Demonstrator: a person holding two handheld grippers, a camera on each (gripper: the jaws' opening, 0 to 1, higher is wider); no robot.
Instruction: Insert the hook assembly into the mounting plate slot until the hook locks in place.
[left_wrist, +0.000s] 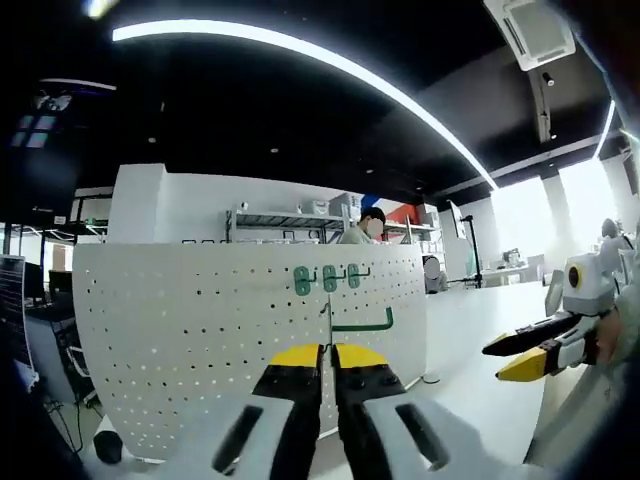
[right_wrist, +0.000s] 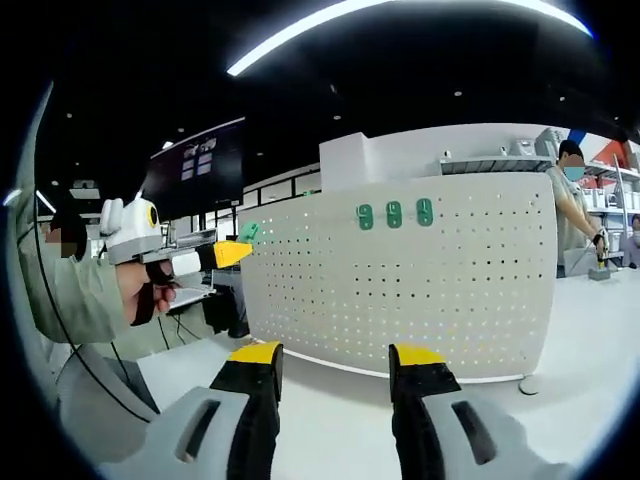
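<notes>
White perforated mounting plate (left_wrist: 200, 330) stands upright on the table (left_wrist: 480, 340), three green hooks (left_wrist: 328, 278) already hung in a row near its top edge. In the left gripper view, the left gripper (left_wrist: 327, 358) has its yellow-tipped jaws pinched nearly together on the thin stem of a green hook assembly (left_wrist: 355, 322), whose arm juts right, close against the plate face below the hung row. Judged step: seating the hook into a slot; next move calls for pressing the stem in and down until it catches. Right of that, the right gripper (right_wrist: 335, 356) hangs back, jaws wide apart and holding nothing, facing the plate from well off.
</notes>
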